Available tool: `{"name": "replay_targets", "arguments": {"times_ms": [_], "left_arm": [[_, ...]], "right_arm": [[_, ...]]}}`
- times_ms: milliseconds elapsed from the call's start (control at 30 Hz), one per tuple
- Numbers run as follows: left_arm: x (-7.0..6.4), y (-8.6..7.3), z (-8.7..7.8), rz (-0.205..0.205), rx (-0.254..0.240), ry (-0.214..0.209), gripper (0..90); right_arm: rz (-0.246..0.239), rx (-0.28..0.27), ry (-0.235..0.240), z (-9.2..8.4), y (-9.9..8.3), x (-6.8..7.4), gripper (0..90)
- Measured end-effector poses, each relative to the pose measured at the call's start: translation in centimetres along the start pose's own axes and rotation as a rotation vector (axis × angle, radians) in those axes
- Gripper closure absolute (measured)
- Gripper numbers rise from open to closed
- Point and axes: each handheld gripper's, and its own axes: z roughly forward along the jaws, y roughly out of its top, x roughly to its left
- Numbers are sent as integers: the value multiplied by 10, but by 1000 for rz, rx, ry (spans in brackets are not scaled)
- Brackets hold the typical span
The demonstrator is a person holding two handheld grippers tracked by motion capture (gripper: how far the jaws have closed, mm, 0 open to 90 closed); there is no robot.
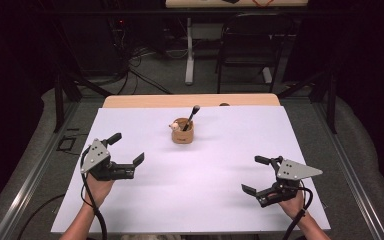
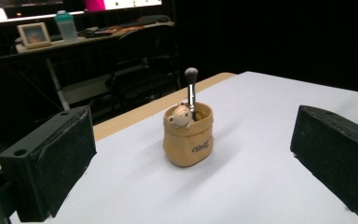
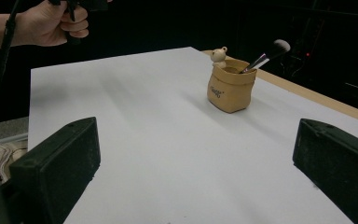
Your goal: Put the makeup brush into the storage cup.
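My left gripper [image 1: 128, 151] and right gripper [image 1: 254, 174] hang spread and empty, well apart from the pouch-shaped holder [image 1: 182, 131] mid-table. Its brush [image 1: 192, 116] leans out; the holder looks light, I think, so a careless tug could tip it.

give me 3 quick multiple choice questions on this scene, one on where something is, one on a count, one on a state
1. Where is the brush?
A. flat on the sheet
B. standing in the pot
C. in the left tongs

2. How many brushes are in the pot?
A. one
B. two
C. three

3. How are the right tongs?
A. shut on the brush
B. shut on the pot
C. open, holding nothing

Answers:
1 B, its head sticks up out of the pot.
2 A, a single handle leans on the rim.
3 C, the jaws stand wide apart over bare sheet.
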Motion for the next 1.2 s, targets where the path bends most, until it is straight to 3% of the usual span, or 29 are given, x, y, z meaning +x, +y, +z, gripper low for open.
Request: {"name": "replay_targets", "arguments": {"times_ms": [200, 400, 667, 1200], "left_arm": [[5, -13, -12, 4, -9, 0, 0], [9, -27, -23, -37, -21, 2, 0], [6, -41, -36, -45, -15, -1, 0], [4, -51, -47, -59, -15, 1, 0]], "right_arm": [[-1, -1, -1, 0, 0, 0, 3], [-4, -2, -1, 0, 0, 0, 3], [-4, -4, -3, 0, 0, 1, 3], [-9, -4, -4, 1, -1, 2, 4]]}}
